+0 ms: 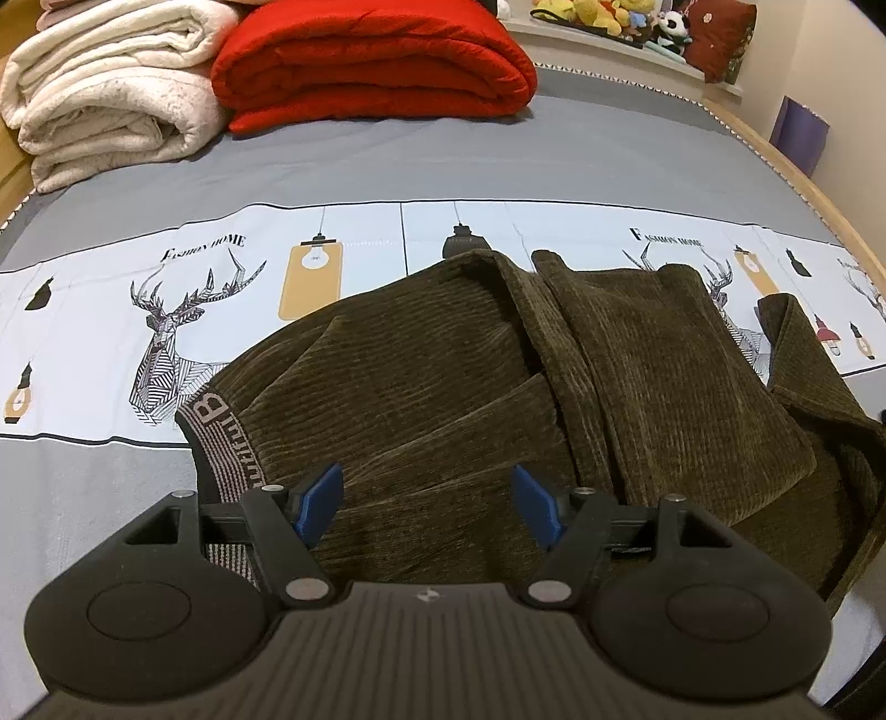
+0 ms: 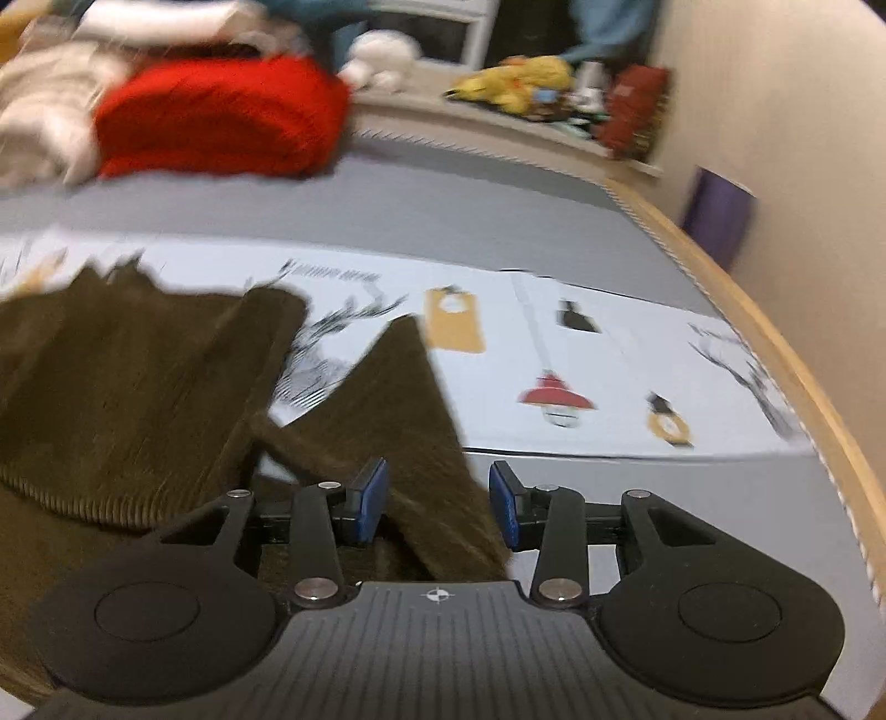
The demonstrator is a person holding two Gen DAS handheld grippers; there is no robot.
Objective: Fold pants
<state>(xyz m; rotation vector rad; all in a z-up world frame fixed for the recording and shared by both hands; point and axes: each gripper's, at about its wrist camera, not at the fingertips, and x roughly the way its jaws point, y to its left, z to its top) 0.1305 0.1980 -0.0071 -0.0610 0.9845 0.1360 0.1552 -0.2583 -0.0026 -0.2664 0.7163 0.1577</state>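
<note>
Dark olive corduroy pants point(image 1: 443, 376) lie crumpled on the bed, with a striped lettered waistband point(image 1: 221, 443) at the left. My left gripper point(image 1: 426, 504) is open just above the pants near the waistband, holding nothing. In the right wrist view the pants point(image 2: 138, 376) fill the left side, and a pointed flap of the cloth point(image 2: 410, 399) runs between the blue pads. My right gripper point(image 2: 437, 504) is open around that flap. The right view is blurred by motion.
The bed sheet point(image 1: 111, 526) is grey with a white band of deer and lamp prints. Folded cream blankets point(image 1: 111, 99) and a red blanket point(image 1: 376, 61) lie at the far end. Plush toys point(image 1: 609, 16) sit on a ledge. The wooden bed edge point(image 2: 775, 332) runs along the right.
</note>
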